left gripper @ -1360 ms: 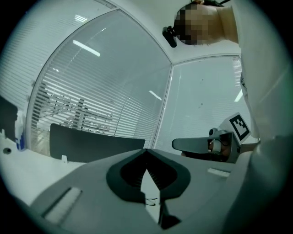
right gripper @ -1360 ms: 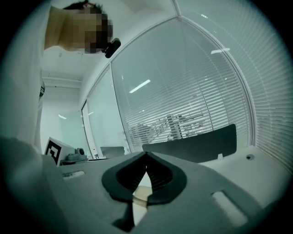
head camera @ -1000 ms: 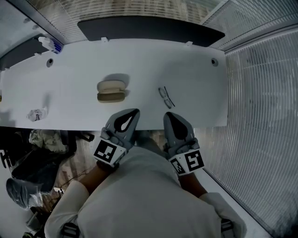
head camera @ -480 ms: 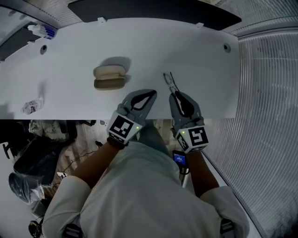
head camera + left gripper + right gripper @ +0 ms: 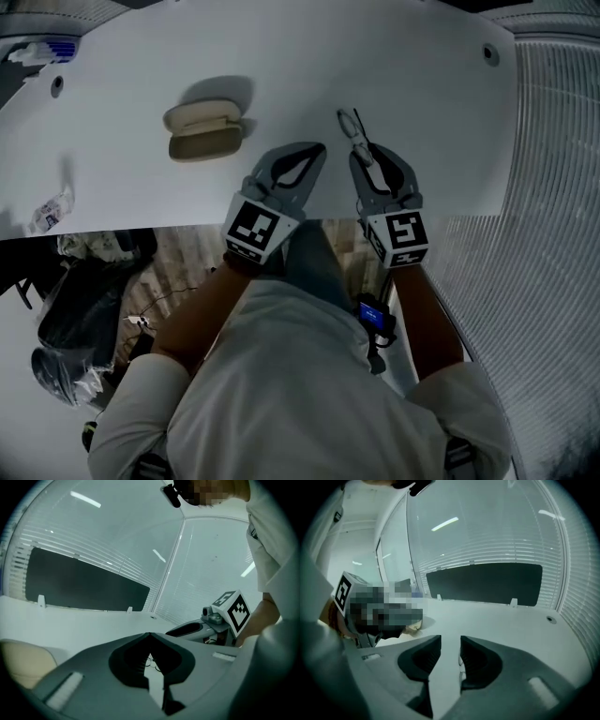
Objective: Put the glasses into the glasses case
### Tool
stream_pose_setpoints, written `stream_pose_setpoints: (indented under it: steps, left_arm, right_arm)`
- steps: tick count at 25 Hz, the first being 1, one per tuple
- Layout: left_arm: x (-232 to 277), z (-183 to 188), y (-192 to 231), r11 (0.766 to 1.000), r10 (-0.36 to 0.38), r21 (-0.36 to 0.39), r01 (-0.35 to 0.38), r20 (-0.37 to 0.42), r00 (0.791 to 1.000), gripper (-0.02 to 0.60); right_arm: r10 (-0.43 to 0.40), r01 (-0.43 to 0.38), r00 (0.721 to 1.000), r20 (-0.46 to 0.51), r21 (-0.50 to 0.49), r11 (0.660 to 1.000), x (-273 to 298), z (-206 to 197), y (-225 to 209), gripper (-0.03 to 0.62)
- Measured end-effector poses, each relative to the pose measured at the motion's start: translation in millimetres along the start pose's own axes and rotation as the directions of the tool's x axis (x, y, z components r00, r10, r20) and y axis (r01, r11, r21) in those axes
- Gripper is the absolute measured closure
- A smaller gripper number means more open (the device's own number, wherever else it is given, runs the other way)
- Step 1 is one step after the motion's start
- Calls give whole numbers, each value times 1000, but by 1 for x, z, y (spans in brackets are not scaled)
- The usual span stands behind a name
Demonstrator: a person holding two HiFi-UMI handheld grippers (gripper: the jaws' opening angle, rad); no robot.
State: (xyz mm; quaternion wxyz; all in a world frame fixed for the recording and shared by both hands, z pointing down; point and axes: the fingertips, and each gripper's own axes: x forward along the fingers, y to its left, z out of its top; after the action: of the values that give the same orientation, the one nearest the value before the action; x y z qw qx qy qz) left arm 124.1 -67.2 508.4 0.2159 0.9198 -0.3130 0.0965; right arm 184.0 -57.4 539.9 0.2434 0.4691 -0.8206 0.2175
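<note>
The glasses (image 5: 352, 123) lie on the white table (image 5: 441, 103) at upper centre of the head view, right at the tips of the right gripper (image 5: 372, 153). Its jaws stand moderately apart and have just been opening. In the right gripper view (image 5: 451, 640) a pale bit of the glasses shows low in the gap beside the right-hand jaw, unpinched. The left gripper (image 5: 319, 150), to the left, has its jaw tips together on nothing. The open tan glasses case (image 5: 202, 131) sits at upper left, well apart.
</note>
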Motion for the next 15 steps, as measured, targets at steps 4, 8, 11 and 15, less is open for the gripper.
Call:
stream_pose_setpoints:
  steps: [4, 8, 11, 15]
  left_arm:
    - [14, -20, 1, 1000, -4, -16, 4, -21, 1000, 580]
    - [28, -37, 4, 999, -8, -32, 7, -39, 999, 580]
    - [37, -47, 11, 999, 2, -49, -4, -46, 999, 580]
    - [42, -55, 19, 998, 5, -61, -8, -55, 998, 580]
  right_arm:
    - [3, -3, 999, -48, -7, 1000, 19, -23, -11, 450]
    - [-4, 3, 996, -84, -6, 1000, 36, -41, -27, 439]
    - [6, -7, 993, -116, -12, 1000, 47, -52, -33, 418]
    - [19, -24, 988, -151, -28, 999, 57, -64, -36, 398]
